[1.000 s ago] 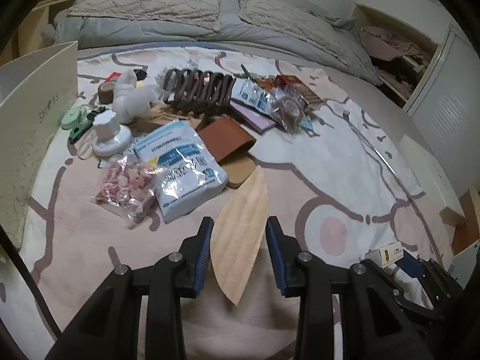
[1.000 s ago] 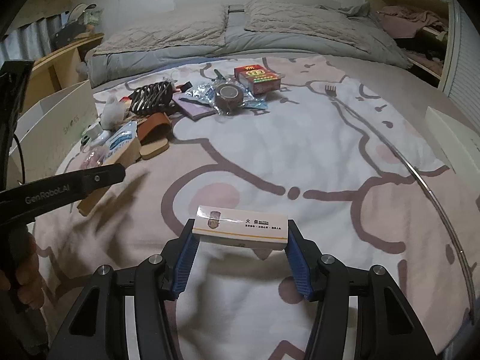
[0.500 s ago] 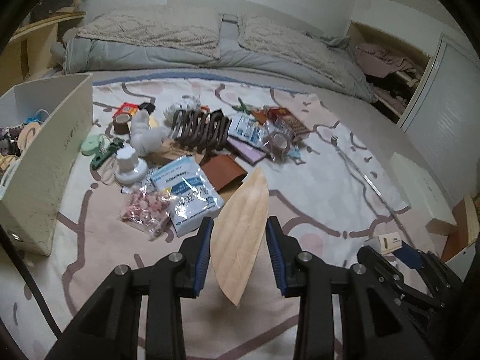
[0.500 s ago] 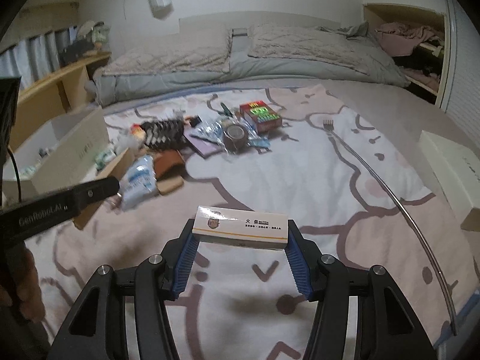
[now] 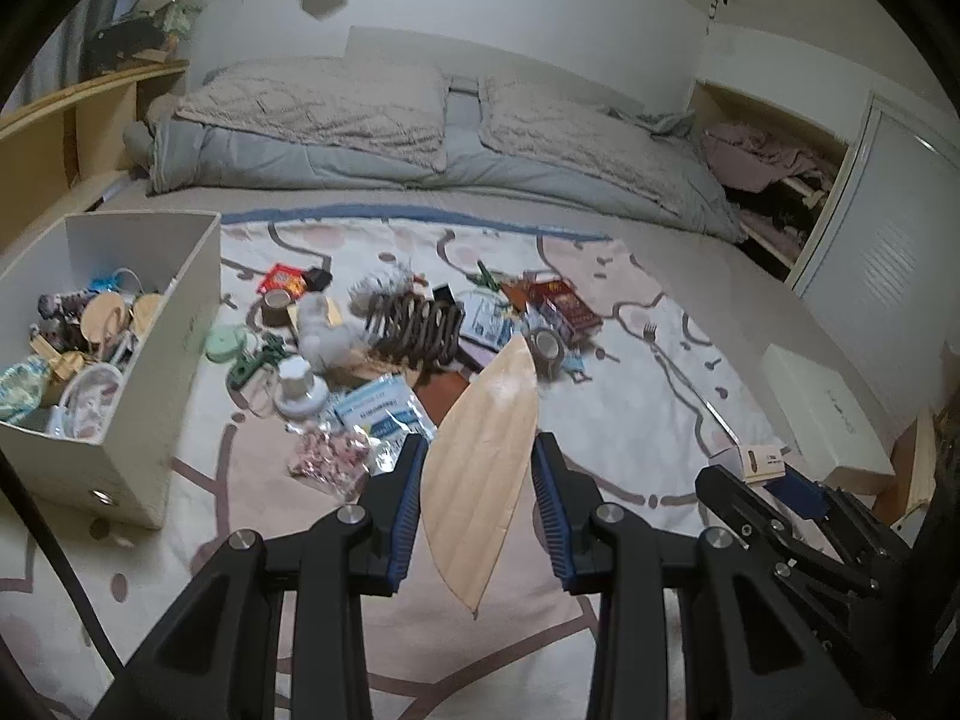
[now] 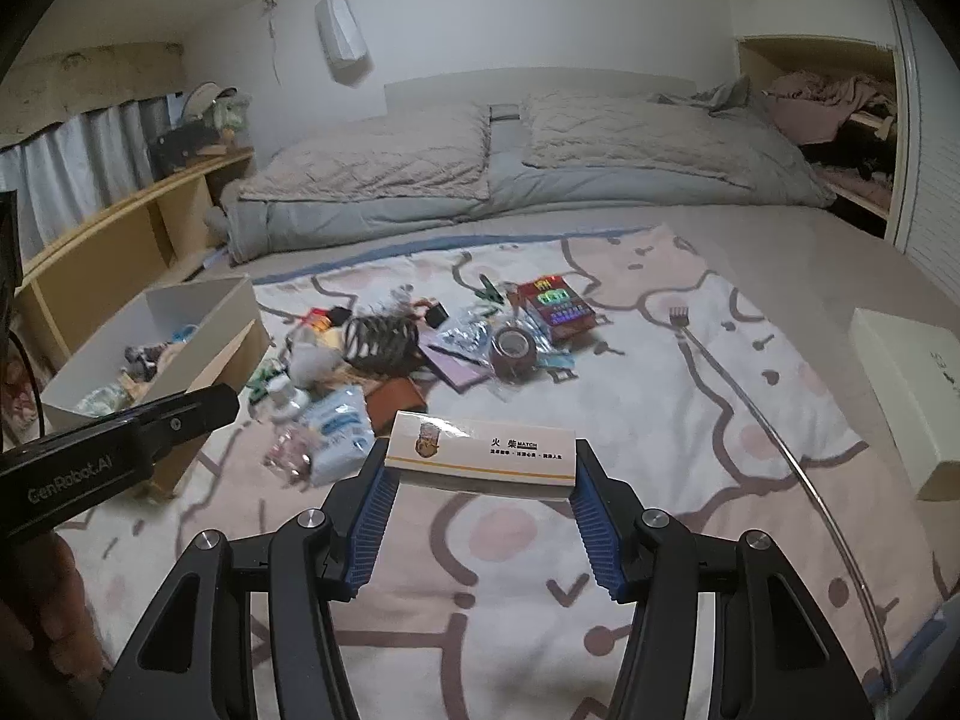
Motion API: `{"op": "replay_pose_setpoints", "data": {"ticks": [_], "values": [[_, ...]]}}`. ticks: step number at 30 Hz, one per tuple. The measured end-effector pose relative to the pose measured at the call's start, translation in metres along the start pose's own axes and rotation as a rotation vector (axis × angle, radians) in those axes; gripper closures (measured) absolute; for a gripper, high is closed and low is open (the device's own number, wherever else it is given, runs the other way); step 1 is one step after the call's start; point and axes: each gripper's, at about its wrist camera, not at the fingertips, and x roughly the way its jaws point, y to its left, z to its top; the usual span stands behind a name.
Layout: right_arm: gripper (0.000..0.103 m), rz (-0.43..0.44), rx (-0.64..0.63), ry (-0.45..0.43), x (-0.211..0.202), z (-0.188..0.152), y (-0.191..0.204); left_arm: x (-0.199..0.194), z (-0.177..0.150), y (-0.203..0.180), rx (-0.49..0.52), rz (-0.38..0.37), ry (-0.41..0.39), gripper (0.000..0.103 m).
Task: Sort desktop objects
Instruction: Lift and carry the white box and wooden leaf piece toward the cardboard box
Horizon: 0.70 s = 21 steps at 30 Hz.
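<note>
My left gripper (image 5: 477, 468) is shut on a leaf-shaped wooden tray (image 5: 480, 462) and holds it up above the patterned bedspread. My right gripper (image 6: 480, 468) is shut on a long white matchbox (image 6: 480, 456), also held in the air; it also shows in the left wrist view (image 5: 759, 459) at the lower right. A pile of small objects lies on the bedspread: a dark coiled rack (image 5: 417, 324), a blue-white packet (image 5: 381, 414), a roll of brown tape (image 6: 513, 351) and a red box (image 6: 558, 306). An open white box (image 5: 150, 360) with several sorted items stands at the left.
A closed white box (image 6: 912, 396) lies at the right edge of the bed. A long metal back scratcher (image 6: 750, 408) lies across the bedspread on the right. Pillows and a grey duvet (image 6: 480, 180) fill the far end. A wooden shelf (image 6: 120, 228) runs along the left.
Both grippers have risen and drawn back from the pile with their loads, so more of the room shows. The open white box at the left has come into fuller view.
</note>
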Motion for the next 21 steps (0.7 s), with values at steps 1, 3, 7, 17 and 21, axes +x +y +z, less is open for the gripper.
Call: {"op": "replay_pose_setpoints", "data": {"ticks": [1, 3, 7, 17, 21], "values": [[0.046, 0.006, -0.003, -0.006, -0.002, 0.002, 0.002, -0.005, 0.003, 0.001, -0.002, 0.003, -0.012, 0.068], [0.046, 0.026, -0.003, -0.021, -0.005, 0.009, 0.004, -0.014, 0.009, 0.003, -0.002, 0.025, -0.034, 0.068], [0.046, 0.057, -0.012, -0.045, -0.007, 0.019, 0.014, -0.031, 0.023, 0.008, 0.02, 0.039, -0.061, 0.068], [0.046, 0.143, -0.042, -0.084, 0.001, 0.045, 0.051, -0.067, 0.063, 0.045, 0.012, 0.094, -0.158, 0.068], [0.046, 0.165, -0.058, -0.095, 0.005, 0.055, 0.066, -0.075, 0.085, 0.063, 0.01, 0.114, -0.188, 0.068]]}}
